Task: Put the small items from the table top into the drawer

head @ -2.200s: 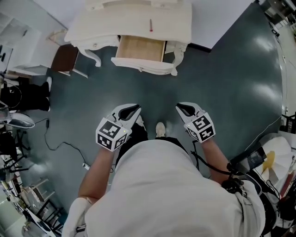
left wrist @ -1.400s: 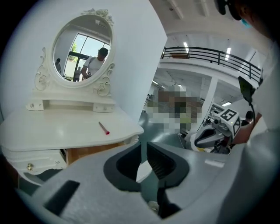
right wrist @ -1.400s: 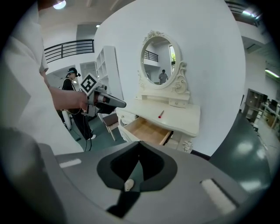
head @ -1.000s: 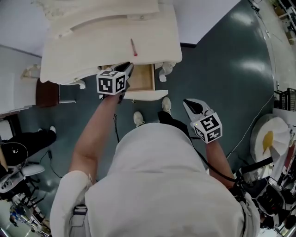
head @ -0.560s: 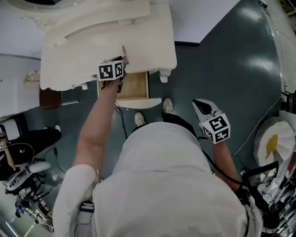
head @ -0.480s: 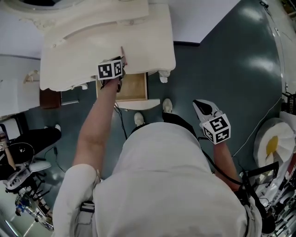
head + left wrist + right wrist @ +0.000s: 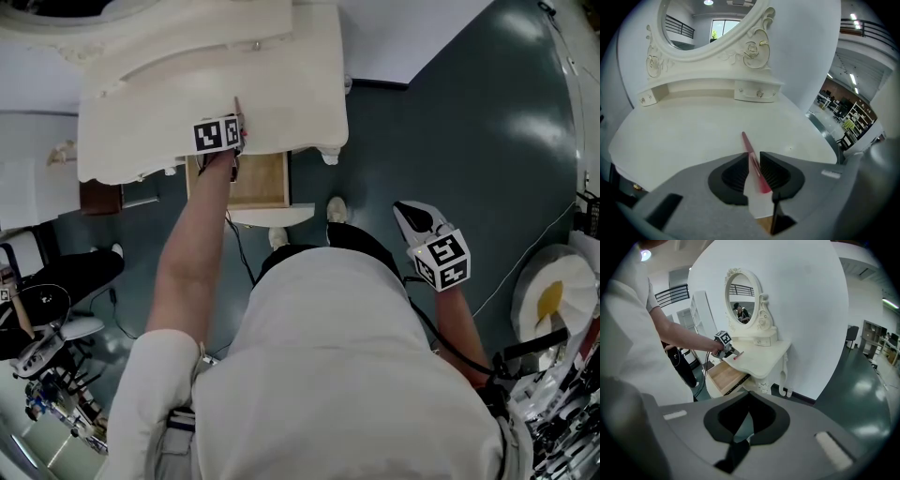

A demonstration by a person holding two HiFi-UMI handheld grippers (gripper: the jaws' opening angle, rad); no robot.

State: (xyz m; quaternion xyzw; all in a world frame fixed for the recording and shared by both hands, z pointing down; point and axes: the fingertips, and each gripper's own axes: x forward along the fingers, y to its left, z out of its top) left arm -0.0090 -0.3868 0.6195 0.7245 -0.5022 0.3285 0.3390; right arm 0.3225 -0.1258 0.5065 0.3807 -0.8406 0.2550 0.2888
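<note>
Cream dressing table [image 7: 291,75], slim red pen [image 7: 747,142] pinched in left gripper [image 7: 753,155]

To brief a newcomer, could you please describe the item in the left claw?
Find the white table with the oval mirror. On its top, near the front edge above the open drawer, lies a thin stick, gripped by the left claw. It is the only red thing on that white top.

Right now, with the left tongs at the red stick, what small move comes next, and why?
Probably a short lift. The left tongs look closed on the red stick, whose far end lies on the table top; the open drawer sits just below the near edge.
</note>
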